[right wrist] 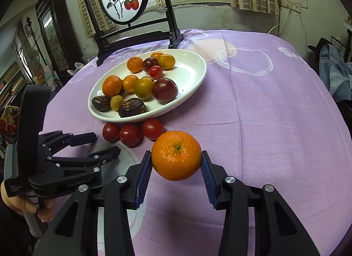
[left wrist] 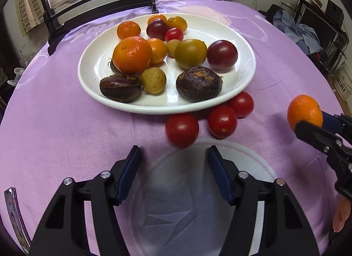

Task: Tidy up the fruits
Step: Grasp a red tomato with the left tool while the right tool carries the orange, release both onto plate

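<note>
My right gripper (right wrist: 176, 161) clamping a mandarin (right wrist: 176, 155) lifted off the purple cloth (right wrist: 253, 113), my left gripper (left wrist: 173, 157) parted and empty, just short of three tomatoes (left wrist: 222, 121) against the plate (left wrist: 242, 75) of mixed fruit

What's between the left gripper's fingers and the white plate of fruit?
Three red tomatoes sit on the purple cloth between the open left gripper and the near rim of the white plate. The left wrist view shows it best.
</note>
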Available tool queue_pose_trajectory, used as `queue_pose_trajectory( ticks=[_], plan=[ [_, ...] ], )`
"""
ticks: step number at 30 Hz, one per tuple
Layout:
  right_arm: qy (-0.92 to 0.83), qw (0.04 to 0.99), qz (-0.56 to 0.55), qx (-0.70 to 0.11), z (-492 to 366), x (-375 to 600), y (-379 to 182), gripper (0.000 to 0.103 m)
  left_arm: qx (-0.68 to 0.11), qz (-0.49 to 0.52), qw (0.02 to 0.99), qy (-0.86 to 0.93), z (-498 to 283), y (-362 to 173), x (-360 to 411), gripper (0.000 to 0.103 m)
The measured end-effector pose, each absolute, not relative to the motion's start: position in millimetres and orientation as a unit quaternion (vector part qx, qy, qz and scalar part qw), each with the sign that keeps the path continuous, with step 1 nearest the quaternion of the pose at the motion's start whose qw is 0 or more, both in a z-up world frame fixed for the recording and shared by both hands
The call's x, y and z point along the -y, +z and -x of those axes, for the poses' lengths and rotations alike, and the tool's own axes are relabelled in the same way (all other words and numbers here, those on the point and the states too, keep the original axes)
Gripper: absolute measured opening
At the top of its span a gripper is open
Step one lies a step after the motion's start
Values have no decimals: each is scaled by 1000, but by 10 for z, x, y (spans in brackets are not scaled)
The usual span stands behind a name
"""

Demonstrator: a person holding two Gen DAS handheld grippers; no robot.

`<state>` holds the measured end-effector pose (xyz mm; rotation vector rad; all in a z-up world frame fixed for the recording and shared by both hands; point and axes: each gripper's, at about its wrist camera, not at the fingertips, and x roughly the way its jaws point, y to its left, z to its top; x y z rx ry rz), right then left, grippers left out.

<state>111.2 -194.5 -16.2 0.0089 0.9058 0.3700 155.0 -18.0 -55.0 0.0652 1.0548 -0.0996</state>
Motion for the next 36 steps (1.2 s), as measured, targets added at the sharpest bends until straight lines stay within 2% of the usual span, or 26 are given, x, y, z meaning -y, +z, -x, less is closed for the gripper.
queue_pose_trajectory(
  ticks=[6,8,11,17,26,31,36],
  plan=[
    [184,881,-4,-435,-1110,1930,-162,45,-497,-28,867,-40,-1678,-539,186,56],
    [182,881,-4,-436,-1115,1936,-170,45,-494,-32,868,-42,-1709,-531,216,42],
    [183,882,-3,-435,-1115,1937,-181,45,-493,-33,868,-54,-1722,-522,254,29],
    [180,885,-4,-429,-1097,1932,-165,45,-496,-16,866,-58,-1543,-451,190,29],
    [193,901,-3,-389,-1006,1867,198,45,-448,-1,890,-84,-1231,156,-17,28],
    [212,910,18,-357,-1072,1703,517,45,-408,-6,909,-87,-1342,511,-28,29],
    [215,912,25,-347,-1347,1490,553,45,-406,5,912,-61,-1687,496,-104,29]
  ],
)
